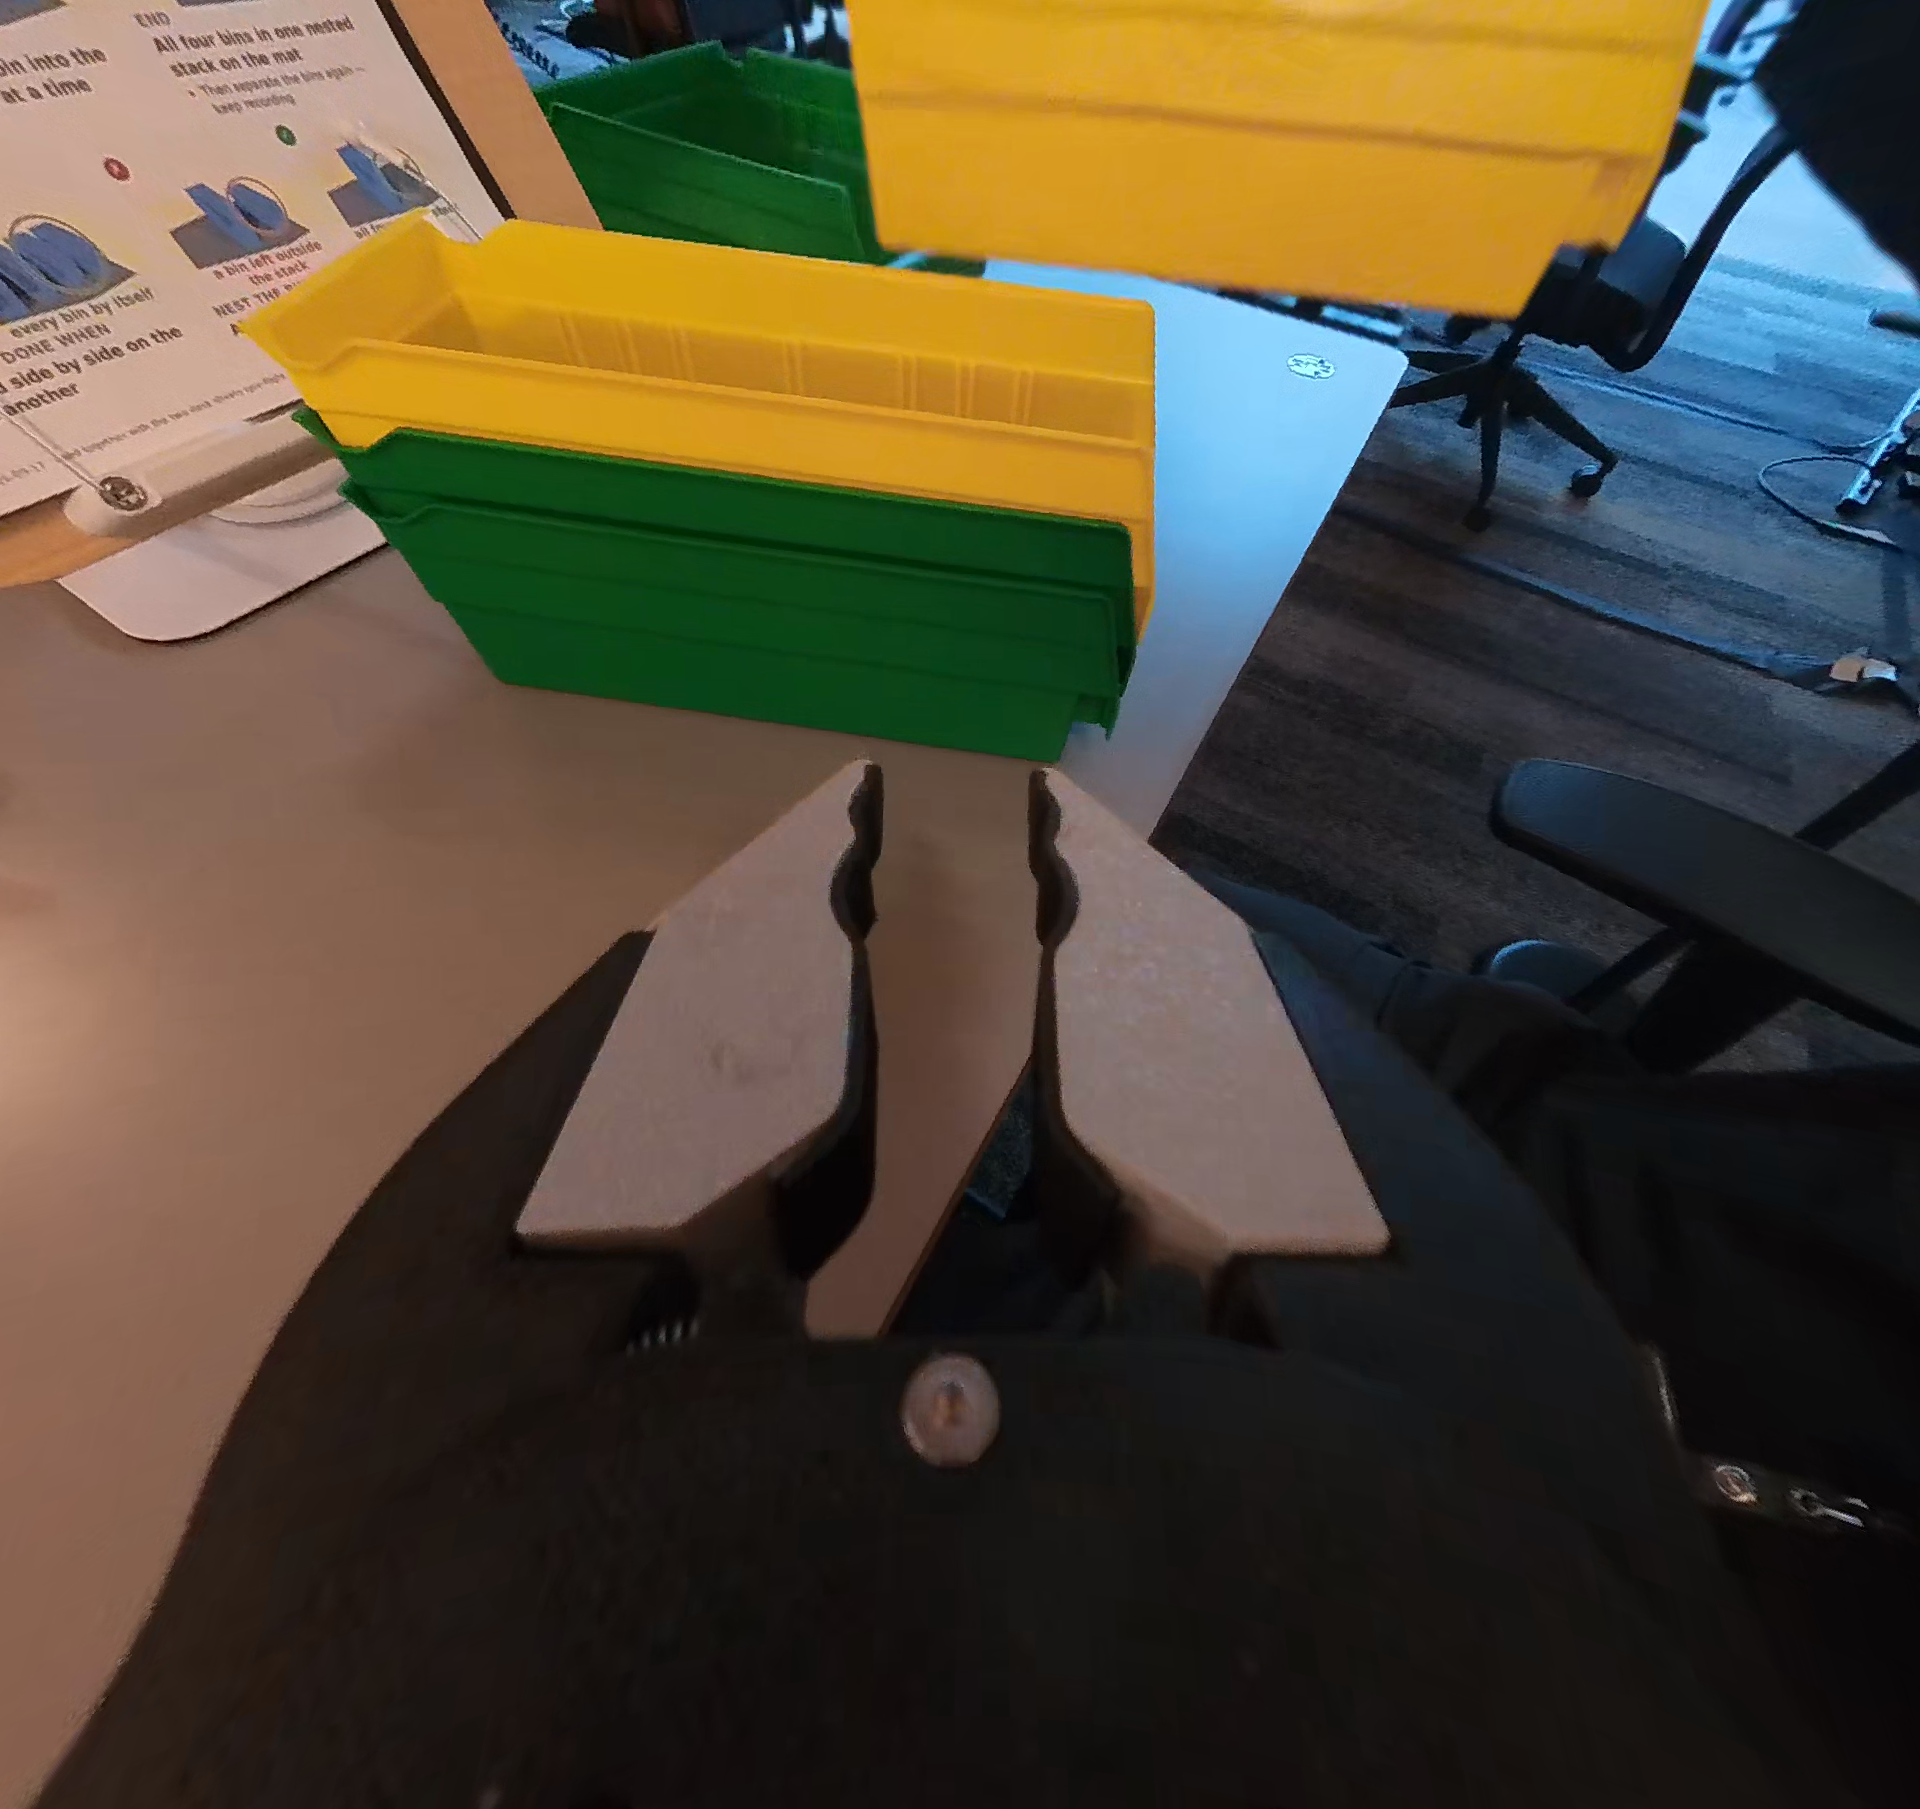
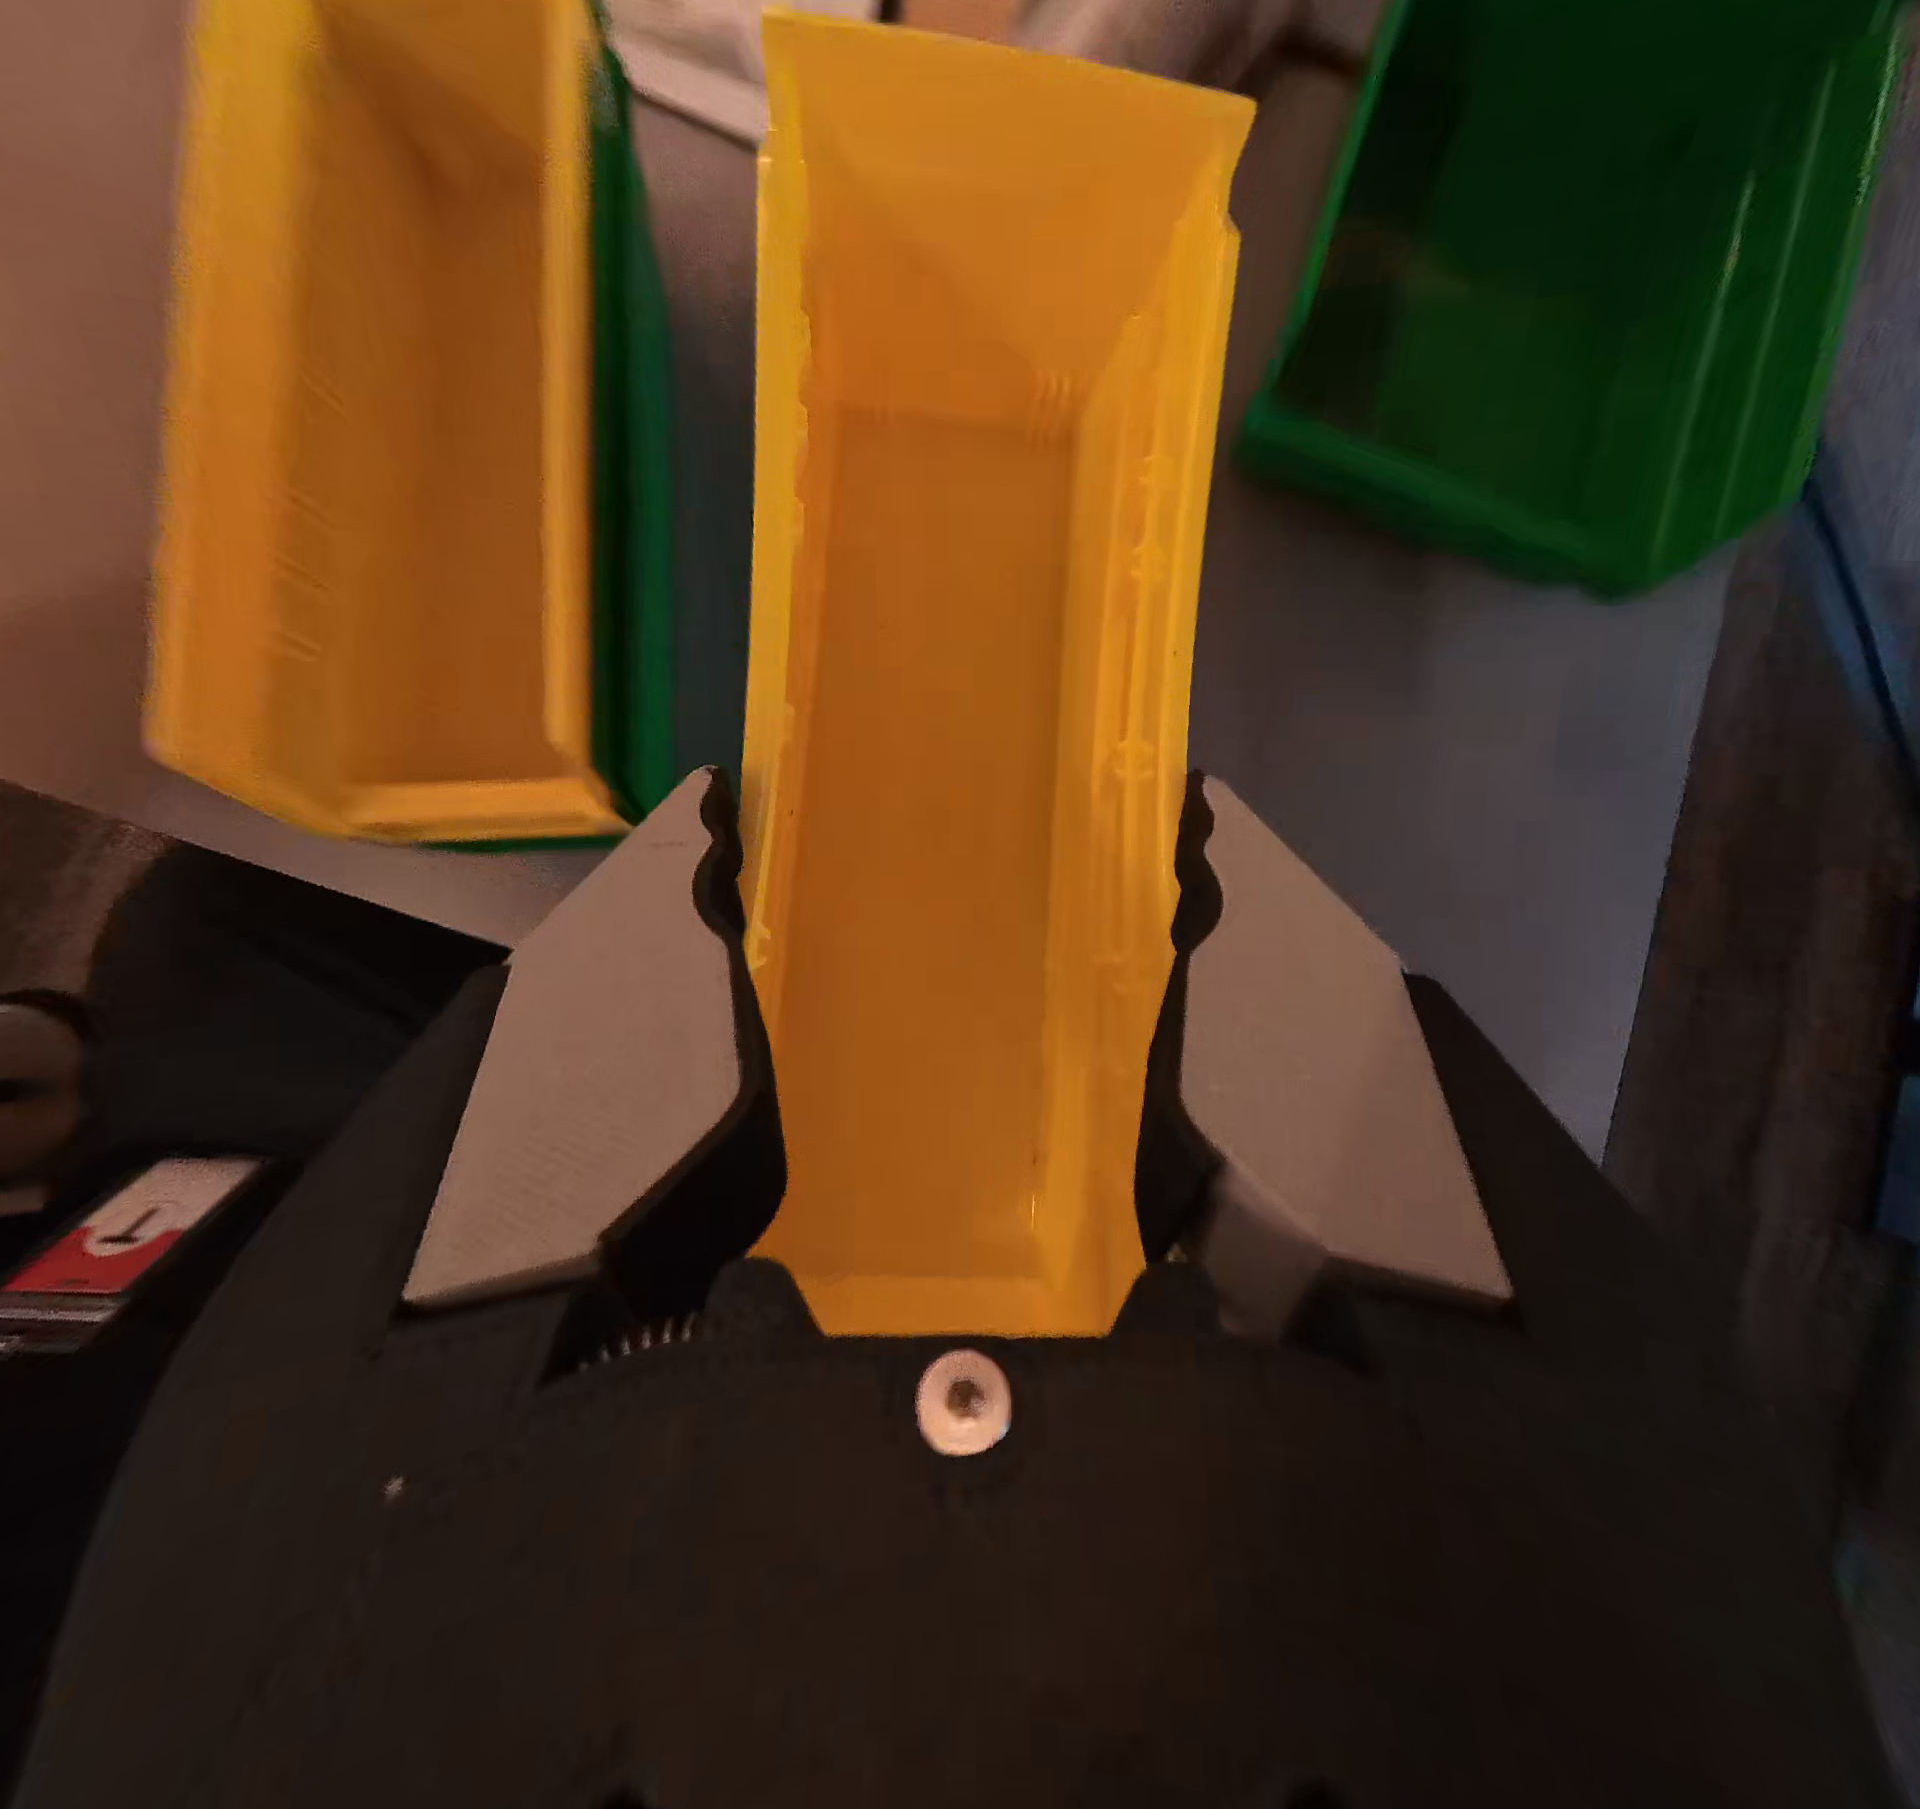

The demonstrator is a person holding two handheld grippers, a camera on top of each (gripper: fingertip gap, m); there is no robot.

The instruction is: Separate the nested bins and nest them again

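My right gripper (image 2: 956,793) is shut on a yellow bin (image 2: 966,720), squeezing its two long side walls near one end. In the left wrist view this held yellow bin (image 1: 1247,118) hangs in the air at the upper right, above the table's far side. On the table, a second yellow bin (image 1: 727,377) sits nested in a stack of green bins (image 1: 779,616). The same stack (image 2: 395,409) lies below and left in the right wrist view. My left gripper (image 1: 956,783) is open and empty, low over the table just in front of the stack.
A separate green bin (image 1: 707,159) stands behind the stack; it also shows at the right in the right wrist view (image 2: 1579,284). An instruction sheet (image 1: 156,201) stands at the left. The grey table (image 1: 312,876) ends at the right, with office chairs (image 1: 1714,886) beyond.
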